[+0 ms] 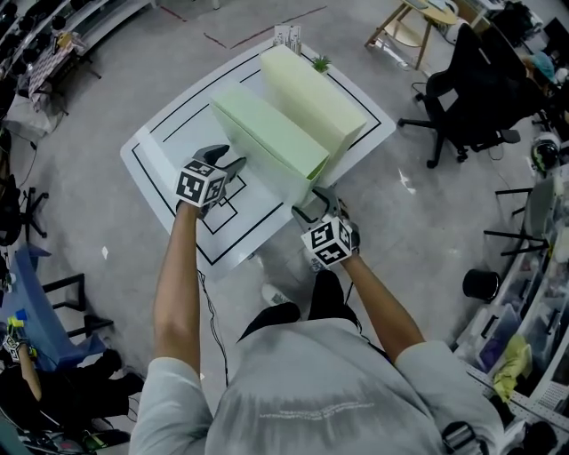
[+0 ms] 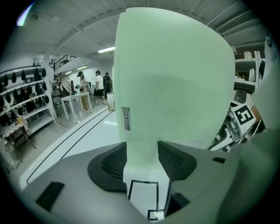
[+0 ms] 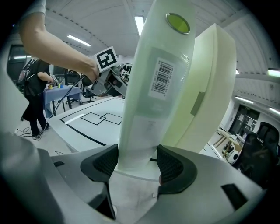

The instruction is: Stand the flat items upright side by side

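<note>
Two pale green flat boxes stand upright side by side on the white table (image 1: 164, 147) with black lines. The near box (image 1: 267, 133) is held at both ends. My left gripper (image 1: 229, 162) is at its left end, and in the left gripper view the left gripper (image 2: 142, 159) has its pads pressed on that box's (image 2: 175, 78) narrow edge. My right gripper (image 1: 313, 206) is shut on the right end; the right gripper view shows the right gripper (image 3: 138, 164) on the near box's barcoded end (image 3: 151, 100). The far box (image 1: 311, 93) (image 3: 210, 87) stands just behind.
A small green plant (image 1: 320, 62) and a white item (image 1: 287, 36) sit at the table's far edge. A black office chair (image 1: 471, 98) and a wooden stool (image 1: 418, 22) stand to the right. Several people (image 2: 98, 83) stand far off by tables.
</note>
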`<state>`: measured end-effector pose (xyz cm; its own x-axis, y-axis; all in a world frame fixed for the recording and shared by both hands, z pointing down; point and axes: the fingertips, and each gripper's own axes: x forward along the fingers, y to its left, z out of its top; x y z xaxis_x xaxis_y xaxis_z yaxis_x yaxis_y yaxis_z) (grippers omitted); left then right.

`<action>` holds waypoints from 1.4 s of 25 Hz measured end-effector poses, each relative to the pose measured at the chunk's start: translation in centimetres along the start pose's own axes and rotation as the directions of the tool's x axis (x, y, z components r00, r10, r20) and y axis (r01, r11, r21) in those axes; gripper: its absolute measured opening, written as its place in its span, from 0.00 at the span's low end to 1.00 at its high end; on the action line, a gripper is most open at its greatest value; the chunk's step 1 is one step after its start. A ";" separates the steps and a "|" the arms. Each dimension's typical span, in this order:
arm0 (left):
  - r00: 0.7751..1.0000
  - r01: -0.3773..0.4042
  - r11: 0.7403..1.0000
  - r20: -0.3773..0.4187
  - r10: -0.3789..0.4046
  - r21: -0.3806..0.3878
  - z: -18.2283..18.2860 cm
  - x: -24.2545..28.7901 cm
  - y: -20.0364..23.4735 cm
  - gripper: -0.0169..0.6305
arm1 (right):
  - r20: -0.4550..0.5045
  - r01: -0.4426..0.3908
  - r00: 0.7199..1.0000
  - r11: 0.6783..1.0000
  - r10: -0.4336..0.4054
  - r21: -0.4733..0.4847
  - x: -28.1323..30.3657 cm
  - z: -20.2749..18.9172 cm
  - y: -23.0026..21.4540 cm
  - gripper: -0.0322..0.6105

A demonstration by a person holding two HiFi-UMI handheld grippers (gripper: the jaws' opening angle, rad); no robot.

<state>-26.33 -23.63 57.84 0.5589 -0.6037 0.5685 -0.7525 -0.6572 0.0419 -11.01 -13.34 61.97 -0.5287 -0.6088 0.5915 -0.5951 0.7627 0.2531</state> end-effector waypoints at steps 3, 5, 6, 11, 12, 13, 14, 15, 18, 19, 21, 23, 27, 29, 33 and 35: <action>1.000 0.010 1.000 -0.006 -0.010 0.004 0.5 0.6 0.2 0.40 | -0.003 0.016 1.000 1.000 -0.016 0.005 0.0 -0.1 -0.3 0.52; 1.000 0.013 1.000 -0.014 -0.012 0.010 0.9 1.2 0.4 0.40 | -0.006 0.032 0.999 0.999 -0.032 0.010 0.1 -0.1 -0.5 0.52; 1.000 0.013 1.000 -0.019 -0.013 0.018 1.1 1.5 0.5 0.40 | -0.005 0.042 0.999 0.999 -0.042 0.013 0.2 -0.1 -0.7 0.53; 0.999 0.019 0.999 -0.033 -0.017 0.046 1.9 2.5 0.9 0.40 | -0.006 0.077 0.997 0.996 -0.077 0.039 0.6 0.0 -1.1 0.52; 0.999 0.019 0.999 -0.031 -0.017 0.042 2.0 2.6 1.0 0.40 | -0.007 0.080 0.997 0.996 -0.080 0.043 0.6 0.0 -1.2 0.52; 0.999 0.019 0.999 -0.029 -0.017 0.038 2.1 2.7 1.1 0.40 | -0.009 0.084 0.996 0.995 -0.083 0.045 0.6 0.0 -1.4 0.52; 0.999 0.019 0.999 -0.027 -0.018 0.035 2.1 2.8 1.1 0.40 | -0.011 0.089 0.996 0.995 -0.088 0.046 0.7 0.0 -1.5 0.52; 0.999 0.018 0.999 -0.027 -0.017 0.033 2.2 3.0 1.2 0.40 | -0.013 0.097 0.995 0.994 -0.096 0.047 0.7 0.0 -1.6 0.52; 1.000 0.012 0.999 -0.028 -0.011 0.034 2.6 3.5 1.4 0.40 | -0.016 0.125 0.992 0.991 -0.124 0.049 0.9 0.0 -2.0 0.53; 1.000 0.008 0.999 -0.027 -0.007 0.033 2.6 3.7 1.4 0.40 | -0.017 0.130 0.991 0.990 -0.129 0.051 1.0 0.0 -2.0 0.53; 1.000 0.001 1.000 -0.023 -0.001 0.030 2.8 3.9 1.4 0.40 | -0.017 0.132 0.991 0.990 -0.131 0.056 1.0 0.0 -2.0 0.53; 1.000 -0.004 1.000 -0.019 0.004 0.025 3.0 4.2 1.4 0.40 | -0.018 0.130 0.991 0.990 -0.130 0.058 1.0 0.0 -2.1 0.53; 1.000 -0.006 1.000 -0.011 0.006 0.008 3.1 4.8 1.7 0.40 | -0.026 0.129 0.991 0.990 -0.128 0.054 1.4 -0.2 -2.7 0.53; 1.000 -0.008 1.000 -0.010 0.008 0.000 3.1 4.9 1.8 0.40 | -0.028 0.124 0.992 0.991 -0.123 0.051 1.5 -0.2 -2.9 0.53; 1.000 -0.025 1.000 -0.015 0.025 -0.006 3.1 4.6 1.7 0.40 | -0.028 0.113 0.993 0.993 -0.112 0.041 1.2 -0.2 -2.9 0.53; 0.999 -0.036 0.999 -0.009 0.036 -0.019 3.1 4.2 1.6 0.40 | -0.021 0.109 0.994 0.994 -0.108 0.032 0.9 -0.1 -2.8 0.53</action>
<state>-24.14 -28.64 57.76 0.5279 -0.6229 0.5773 -0.7789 -0.6261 0.0368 -9.75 -16.03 61.82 -0.4484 -0.6830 0.5766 -0.6681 0.6846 0.2915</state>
